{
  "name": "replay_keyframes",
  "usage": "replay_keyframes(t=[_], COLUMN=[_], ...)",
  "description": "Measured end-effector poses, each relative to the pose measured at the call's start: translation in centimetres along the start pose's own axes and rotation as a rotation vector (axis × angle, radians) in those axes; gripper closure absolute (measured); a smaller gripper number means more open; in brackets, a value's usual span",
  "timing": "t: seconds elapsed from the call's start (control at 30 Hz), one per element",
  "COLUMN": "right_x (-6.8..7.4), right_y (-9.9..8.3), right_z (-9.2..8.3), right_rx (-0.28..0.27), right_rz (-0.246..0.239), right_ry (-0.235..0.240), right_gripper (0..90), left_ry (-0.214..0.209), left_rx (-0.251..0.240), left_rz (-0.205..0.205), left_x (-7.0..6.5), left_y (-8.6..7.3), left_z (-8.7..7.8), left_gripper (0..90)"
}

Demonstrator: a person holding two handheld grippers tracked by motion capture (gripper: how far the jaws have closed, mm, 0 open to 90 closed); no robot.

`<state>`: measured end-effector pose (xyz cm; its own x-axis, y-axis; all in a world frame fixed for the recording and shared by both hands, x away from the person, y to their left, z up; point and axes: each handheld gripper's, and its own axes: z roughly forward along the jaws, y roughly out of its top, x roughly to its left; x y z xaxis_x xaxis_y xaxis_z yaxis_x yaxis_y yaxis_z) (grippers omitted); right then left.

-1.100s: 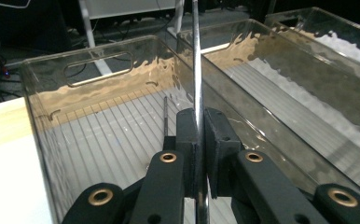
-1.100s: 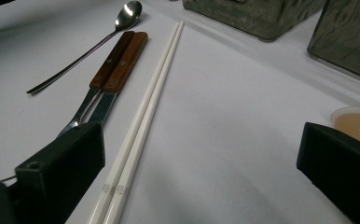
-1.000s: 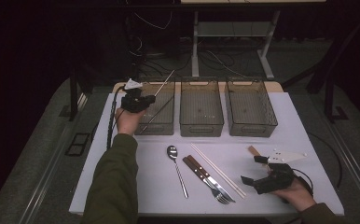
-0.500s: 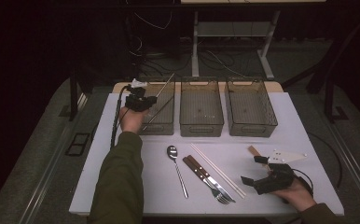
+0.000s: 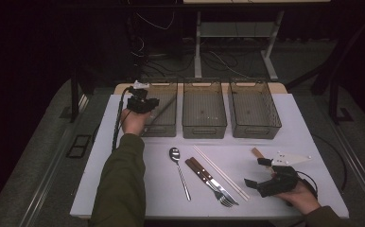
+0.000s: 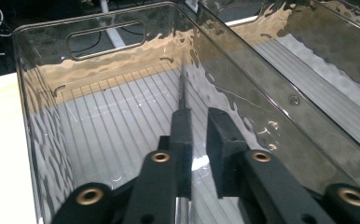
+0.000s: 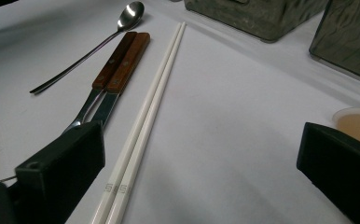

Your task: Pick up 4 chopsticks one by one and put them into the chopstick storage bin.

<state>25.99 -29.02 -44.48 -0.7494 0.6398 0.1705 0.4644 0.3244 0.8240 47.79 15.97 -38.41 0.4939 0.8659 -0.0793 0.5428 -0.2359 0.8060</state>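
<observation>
Two grippers at work: the left gripper (image 6: pixel 197 140), jaws just easing apart beside a thin dark rod (image 6: pixel 182 91) half-hidden in the left bin (image 6: pixel 38 140), the right gripper (image 7: pixel 201 163) open over white chopsticks (image 7: pixel 145 116) with tiny unreadable print.

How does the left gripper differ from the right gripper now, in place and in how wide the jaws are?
The left gripper is held over the left bin, while the right gripper rests low on the table near the white chopsticks. The left jaws stand narrow, just opening beside a thin dark rod; the right jaws stand wide with nothing between. Both have black jaws.
</observation>
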Motion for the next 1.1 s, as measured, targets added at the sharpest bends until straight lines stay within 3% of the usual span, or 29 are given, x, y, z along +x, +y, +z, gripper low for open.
replay_keyframes(t=[0.2, 0.43, 0.53, 0.63, 0.73, 0.87, 0.97, 1.1], right_x=[0.0, 0.0, 0.0, 0.0, 0.0, 0.0, 0.0, 0.0], right_y=[0.0, 0.0, 0.0, 0.0, 0.0, 0.0, 0.0, 0.0], right_z=[0.0, 0.0, 0.0, 0.1, 0.1, 0.1, 0.1, 0.1], right_rx=[0.000, 0.006, 0.008, 0.007, 0.008, 0.010, 0.010, 0.011], right_rz=[0.000, 0.003, 0.006, 0.006, 0.005, 0.005, 0.005, 0.008], right_ry=[0.000, -0.002, -0.002, -0.002, -0.004, -0.006, -0.008, -0.009], right_gripper=[1.1, 1.1, 1.1, 1.1, 1.1, 1.1, 1.1, 1.1], left_ry=[-0.007, -0.068, -0.078, -0.115, -0.118, -0.097, -0.131, -0.189], left_rx=[0.000, -0.010, -0.014, -0.024, -0.045, -0.010, -0.004, -0.031], left_rz=[0.022, 0.044, 0.056, 0.060, 0.084, 0.141, 0.125, 0.118], left_x=[-0.3, -0.9, -1.2, -1.6, -2.3, -3.7, -4.5, -5.5], left_y=[0.0, -0.4, -0.9, -1.4, -2.2, -2.9, -3.3, -4.0], left_z=[-0.2, -1.4, -2.3, -3.4, -4.5, -5.6, -6.4, -7.4], left_gripper=[65.7, 47.3, 39.2, 32.9, 26.4, 20.8, 19.4, 13.4])
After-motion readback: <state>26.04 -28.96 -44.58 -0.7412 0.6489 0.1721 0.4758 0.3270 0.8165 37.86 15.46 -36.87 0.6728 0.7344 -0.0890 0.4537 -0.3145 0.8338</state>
